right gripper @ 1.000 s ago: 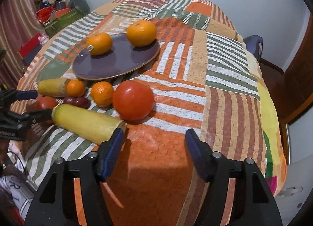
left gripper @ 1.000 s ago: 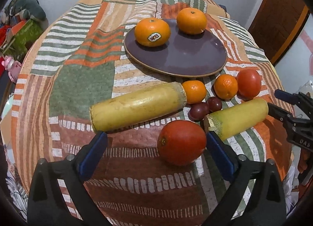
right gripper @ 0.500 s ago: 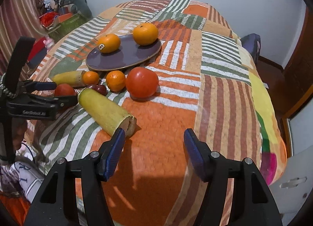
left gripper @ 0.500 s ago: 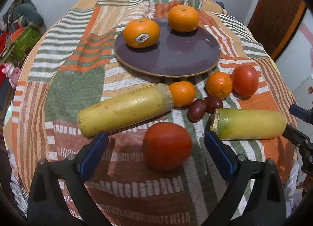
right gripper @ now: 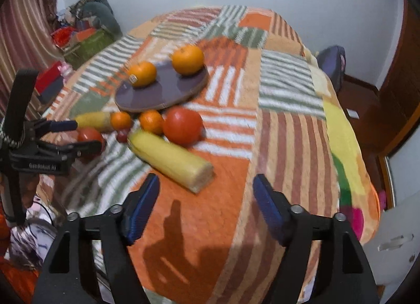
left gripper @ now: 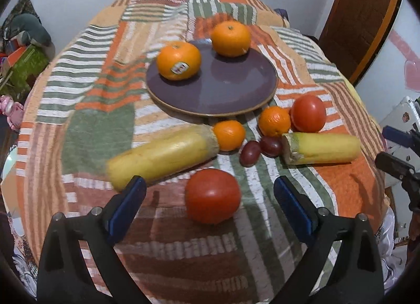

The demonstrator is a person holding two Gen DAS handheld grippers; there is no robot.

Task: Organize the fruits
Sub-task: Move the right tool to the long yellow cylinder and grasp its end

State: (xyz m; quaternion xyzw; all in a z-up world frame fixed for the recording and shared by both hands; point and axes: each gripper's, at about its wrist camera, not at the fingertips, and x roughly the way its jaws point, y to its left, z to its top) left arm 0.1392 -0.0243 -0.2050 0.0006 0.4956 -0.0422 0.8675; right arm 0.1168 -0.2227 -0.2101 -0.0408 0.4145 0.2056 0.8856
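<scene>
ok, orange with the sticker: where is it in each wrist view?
Left wrist: sticker orange upper centre, on the left side of the purple plate.
Right wrist: upper left of centre, on the plate's left.
Shared landmark: the plate.

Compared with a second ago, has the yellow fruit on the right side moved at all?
Yes. The yellow fruit has swung round: its cut end, earlier right beside the near tomato, now lies clear of it, up against the grapes.
</scene>
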